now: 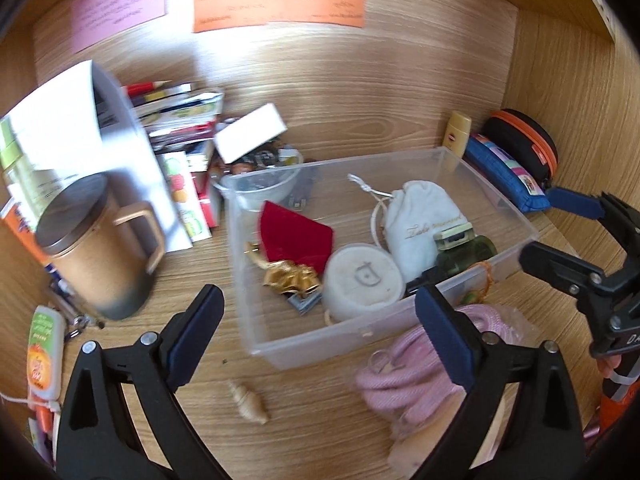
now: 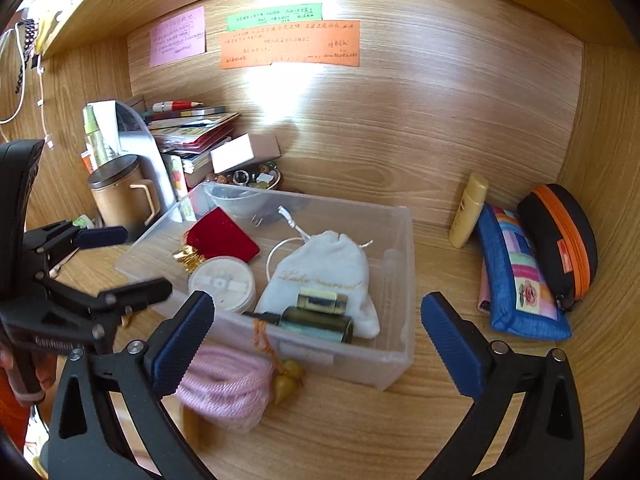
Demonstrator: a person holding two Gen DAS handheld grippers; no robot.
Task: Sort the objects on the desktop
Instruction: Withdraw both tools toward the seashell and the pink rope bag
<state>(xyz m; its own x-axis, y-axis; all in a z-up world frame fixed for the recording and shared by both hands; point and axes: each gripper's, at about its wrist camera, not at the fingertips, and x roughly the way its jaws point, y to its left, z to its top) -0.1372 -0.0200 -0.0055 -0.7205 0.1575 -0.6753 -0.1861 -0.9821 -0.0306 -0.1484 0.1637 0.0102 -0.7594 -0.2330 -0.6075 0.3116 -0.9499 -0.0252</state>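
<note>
Clear bin [image 2: 404,264] with white pouch [image 2: 320,276], red pouch [image 2: 224,238], round tin [image 2: 222,282].

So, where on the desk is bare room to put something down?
Bare wood lies between the clear box and the pencil case, and before the box near the shell. Crowded: the books and mug corner.

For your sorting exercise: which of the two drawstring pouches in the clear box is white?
The larger white pouch with gold script lettering; the other, red pouch lies flat behind it.
</note>
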